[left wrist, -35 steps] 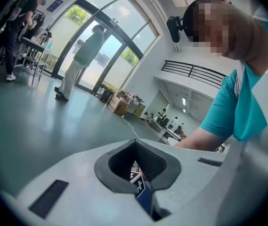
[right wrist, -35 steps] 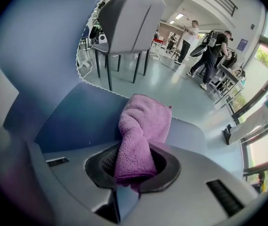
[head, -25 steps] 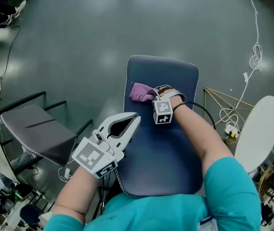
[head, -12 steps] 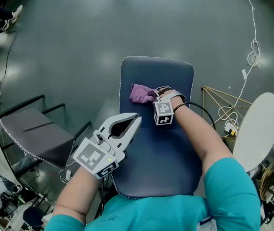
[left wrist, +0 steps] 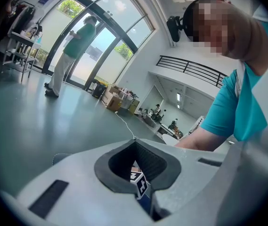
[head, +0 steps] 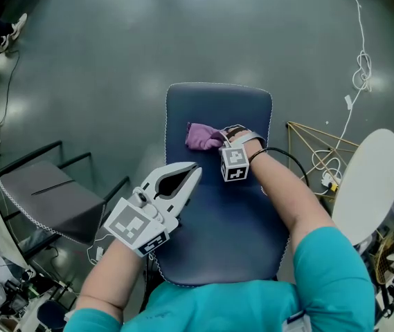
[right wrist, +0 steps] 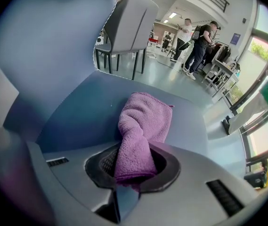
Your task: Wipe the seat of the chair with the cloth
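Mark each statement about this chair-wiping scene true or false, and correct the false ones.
1. The right gripper is shut on the purple microfibre cloth. True.
2. The cloth is spread flat over the whole seat. False: it lies bunched on the far part of the dark blue padded chair seat.
3. The left gripper has its jaws together with nothing between them. True.
4. The left gripper touches the cloth. False: it is apart from the cloth, nearer the person, at the seat's left edge.
5. A grey chair stands to the left of the blue seat in the head view. True.
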Action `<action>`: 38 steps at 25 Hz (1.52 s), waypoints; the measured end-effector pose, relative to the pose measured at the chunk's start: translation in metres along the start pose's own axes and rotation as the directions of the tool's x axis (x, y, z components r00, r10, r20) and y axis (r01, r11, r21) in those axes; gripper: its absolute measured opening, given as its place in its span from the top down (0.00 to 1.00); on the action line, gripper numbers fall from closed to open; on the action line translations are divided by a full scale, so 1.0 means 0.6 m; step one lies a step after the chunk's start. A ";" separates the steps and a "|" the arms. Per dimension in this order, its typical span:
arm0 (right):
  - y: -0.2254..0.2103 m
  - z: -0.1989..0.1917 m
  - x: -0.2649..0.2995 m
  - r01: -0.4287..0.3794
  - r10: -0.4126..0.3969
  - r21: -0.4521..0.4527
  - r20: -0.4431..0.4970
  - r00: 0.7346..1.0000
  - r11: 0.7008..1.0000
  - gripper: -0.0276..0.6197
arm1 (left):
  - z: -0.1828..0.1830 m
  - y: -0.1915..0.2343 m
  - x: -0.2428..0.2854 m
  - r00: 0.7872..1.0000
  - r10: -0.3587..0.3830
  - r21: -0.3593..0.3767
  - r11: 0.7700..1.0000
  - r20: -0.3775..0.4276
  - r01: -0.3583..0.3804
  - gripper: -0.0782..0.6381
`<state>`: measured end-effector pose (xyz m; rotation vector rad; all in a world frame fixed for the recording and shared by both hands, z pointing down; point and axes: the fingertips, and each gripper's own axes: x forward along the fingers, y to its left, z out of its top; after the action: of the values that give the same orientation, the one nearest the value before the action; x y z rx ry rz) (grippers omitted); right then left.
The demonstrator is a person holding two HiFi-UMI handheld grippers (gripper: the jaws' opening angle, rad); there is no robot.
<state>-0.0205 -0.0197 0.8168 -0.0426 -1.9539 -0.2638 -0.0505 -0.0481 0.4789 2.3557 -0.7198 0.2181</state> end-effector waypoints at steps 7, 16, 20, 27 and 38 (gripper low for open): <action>0.010 -0.024 -0.012 -0.003 0.003 0.007 -0.005 1.000 1.000 0.87 | 0.001 -0.007 0.022 1.000 -0.011 0.017 1.000 -0.014 0.011 0.90; 0.020 -0.055 -0.026 0.000 0.000 0.020 -0.007 1.000 1.000 0.87 | -0.005 -0.006 0.040 0.999 0.010 0.056 0.998 -0.051 -0.007 0.90; 0.028 -0.075 -0.034 -0.001 0.001 0.016 -0.015 1.000 1.000 0.87 | -0.002 0.013 0.042 0.995 0.078 0.094 0.993 -0.058 -0.072 0.90; 0.042 -0.107 -0.049 0.005 -0.004 0.023 -0.030 1.000 1.000 0.87 | -0.006 0.043 0.039 0.978 0.201 0.135 0.972 -0.052 -0.192 0.90; 0.063 -0.152 -0.069 0.008 -0.006 0.027 -0.044 0.999 1.000 0.87 | 0.004 0.102 -0.003 0.945 0.325 0.193 0.929 -0.016 -0.316 0.90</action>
<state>0.0841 0.0022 0.8185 -0.0120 -1.9142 -0.2407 -0.0859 -0.0874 0.5095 2.3863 -1.1035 0.5033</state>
